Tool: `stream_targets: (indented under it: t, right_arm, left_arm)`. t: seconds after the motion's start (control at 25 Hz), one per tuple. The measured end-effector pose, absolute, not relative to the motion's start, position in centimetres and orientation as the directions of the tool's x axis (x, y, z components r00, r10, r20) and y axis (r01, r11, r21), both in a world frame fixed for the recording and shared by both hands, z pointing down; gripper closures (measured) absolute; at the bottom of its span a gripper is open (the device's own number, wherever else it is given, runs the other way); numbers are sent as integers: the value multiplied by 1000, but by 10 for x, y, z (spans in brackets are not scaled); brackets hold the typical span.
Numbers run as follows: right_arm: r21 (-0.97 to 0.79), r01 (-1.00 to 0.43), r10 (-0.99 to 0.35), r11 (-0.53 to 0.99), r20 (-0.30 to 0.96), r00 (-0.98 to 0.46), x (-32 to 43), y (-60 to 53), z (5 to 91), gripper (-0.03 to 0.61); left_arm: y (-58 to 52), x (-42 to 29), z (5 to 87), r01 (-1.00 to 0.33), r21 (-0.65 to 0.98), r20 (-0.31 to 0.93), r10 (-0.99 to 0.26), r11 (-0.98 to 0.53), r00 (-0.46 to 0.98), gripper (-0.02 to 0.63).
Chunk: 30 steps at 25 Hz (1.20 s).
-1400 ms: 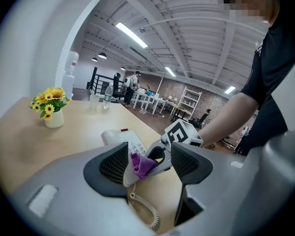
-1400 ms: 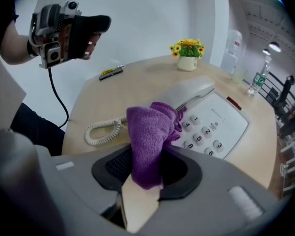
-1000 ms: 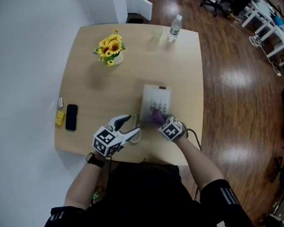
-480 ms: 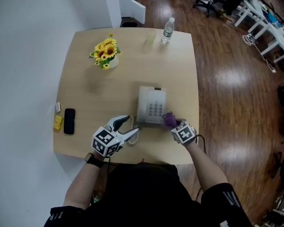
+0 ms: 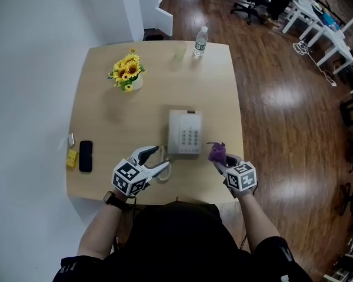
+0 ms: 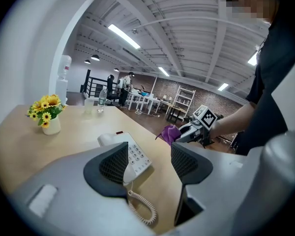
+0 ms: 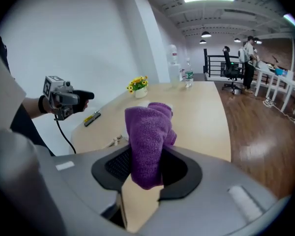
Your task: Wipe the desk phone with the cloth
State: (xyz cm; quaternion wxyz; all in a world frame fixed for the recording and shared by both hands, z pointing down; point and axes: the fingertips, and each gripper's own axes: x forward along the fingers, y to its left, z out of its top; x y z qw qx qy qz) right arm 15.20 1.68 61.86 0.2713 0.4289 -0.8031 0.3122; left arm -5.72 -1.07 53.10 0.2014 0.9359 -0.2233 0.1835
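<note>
The white desk phone point(image 5: 185, 133) lies near the front middle of the wooden table point(image 5: 147, 104), its coiled cord point(image 6: 140, 207) trailing toward me. My right gripper point(image 5: 222, 160) is shut on the purple cloth point(image 7: 148, 136), held just right of the phone and off it, near the table's right front corner. In the left gripper view the cloth point(image 6: 169, 132) shows beyond the phone point(image 6: 125, 154). My left gripper point(image 5: 156, 159) stands open at the phone's front left corner, jaws apart around the handset end and cord, nothing gripped.
A pot of sunflowers point(image 5: 126, 71) stands at the back left, with a water bottle point(image 5: 200, 42) and a clear cup point(image 5: 180, 53) at the far edge. A black mobile point(image 5: 86, 155) and a yellow item point(image 5: 71, 158) lie at the left edge.
My right gripper has carried the cloth off the phone's keypad, moving right and toward me to the table's front right. The left gripper has stayed by the phone's corner.
</note>
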Motion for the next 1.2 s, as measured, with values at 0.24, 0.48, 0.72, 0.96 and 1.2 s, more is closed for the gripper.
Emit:
stream_targets:
  t: [0.24, 0.48, 0.72, 0.96, 1.2]
  right_arm:
    - [-372, -855, -615, 361, 594, -518, 159, 26, 590, 427]
    - [-351, -854, -617, 384, 591, -520, 147, 42, 577, 430]
    - [-354, -846, -638, 398, 556, -533, 141, 53, 559, 430]
    - [-352, -845, -654, 402, 535, -534, 136, 60, 553, 430]
    - [-345, -843, -666, 414, 517, -538, 131, 65, 544, 430]
  left_arm:
    - [-3, -60, 523, -476, 287, 429, -333, -831, 840, 345]
    - [5, -60, 516, -465, 273, 415, -332, -842, 847, 345]
    - [12, -59, 511, -455, 264, 403, -331, -850, 853, 345]
    - [19, -58, 510, -448, 256, 395, -331, -857, 857, 345]
    - [27, -60, 510, -448, 258, 392, -331, -856, 858, 345]
